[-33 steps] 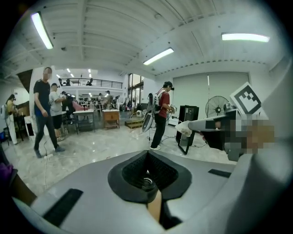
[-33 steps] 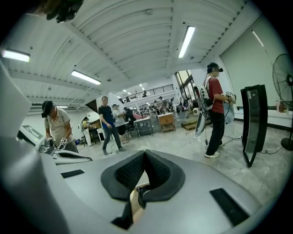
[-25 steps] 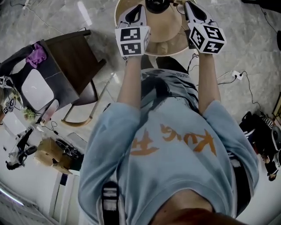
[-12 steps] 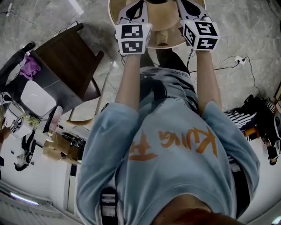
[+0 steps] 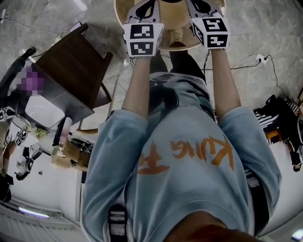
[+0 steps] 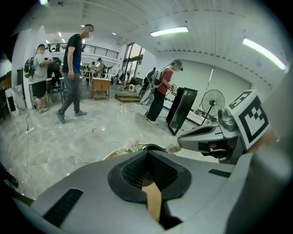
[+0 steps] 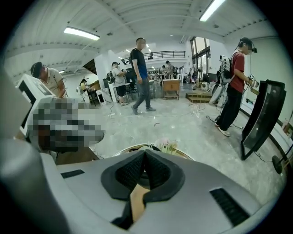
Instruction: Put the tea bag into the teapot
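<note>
Looking down in the head view: off to the left, a dark wooden chair (image 5: pixel 71 66) on the grey floor. Ahead, both bare arms stretched forward. Holding the left gripper (image 5: pixel 145 8) out over the near edge of a round wooden tabletop (image 5: pixel 173 16), marker cube (image 5: pixel 143 39) facing up. Further right, level with it and well apart, the right gripper (image 5: pixel 199 6), its own cube turned up likewise.

In the left gripper view, fingers (image 6: pixel 132 171) pressed together at the tips, nothing caught between. Just beyond them, a dark rounded top, seemingly the teapot (image 6: pixel 153 147), with pale flowers (image 6: pixel 131 144) just to its left. At the right edge, the other gripper seen side-on.

In the right gripper view, fingers (image 7: pixel 130 171) likewise closed tight and empty, with the tabletop's rim and the flowers just past them. No telling where the tea bag lies: not made out in any view.
</note>
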The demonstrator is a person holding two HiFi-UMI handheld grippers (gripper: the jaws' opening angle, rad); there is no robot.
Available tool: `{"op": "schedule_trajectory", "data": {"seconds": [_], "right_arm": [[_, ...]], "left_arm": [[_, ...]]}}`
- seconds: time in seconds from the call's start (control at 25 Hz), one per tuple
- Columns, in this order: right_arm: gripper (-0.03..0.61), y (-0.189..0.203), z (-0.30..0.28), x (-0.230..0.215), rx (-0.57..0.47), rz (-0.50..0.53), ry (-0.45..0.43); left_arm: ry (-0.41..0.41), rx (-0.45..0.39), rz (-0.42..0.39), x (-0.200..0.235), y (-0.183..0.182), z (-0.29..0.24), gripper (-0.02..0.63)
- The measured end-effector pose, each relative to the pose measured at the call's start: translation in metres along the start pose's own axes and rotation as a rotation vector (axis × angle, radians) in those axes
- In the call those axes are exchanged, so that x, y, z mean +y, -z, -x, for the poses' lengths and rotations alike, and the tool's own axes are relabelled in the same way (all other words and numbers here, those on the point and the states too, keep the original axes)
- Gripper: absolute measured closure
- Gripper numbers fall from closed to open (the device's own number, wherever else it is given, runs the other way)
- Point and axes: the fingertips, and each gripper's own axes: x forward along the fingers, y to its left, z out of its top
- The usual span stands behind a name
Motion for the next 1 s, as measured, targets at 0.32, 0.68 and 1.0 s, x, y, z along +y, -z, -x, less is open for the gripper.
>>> {"op": "schedule_trajectory", "data": {"seconds": [0.32,0.68,1.0], "right_arm": [[0.566,0.006,-0.032,-0.001,0.047,0.044,-0.024],[0.566,0.019,-0.065,0.000,0.107,0.073,-0.030],[0.566,0.030,-0.081,-0.002,0.155,0.090,-0.006]], "left_arm": [[-0.055,0.000,0.036,0.038,-0.004,-0.011,0.591],[-0.075,0.037,0.058,0.060,0.008,-0.014,0.591],[-0.034,0.054,0.036,0.054,0.009,-0.021,0.591]]}}
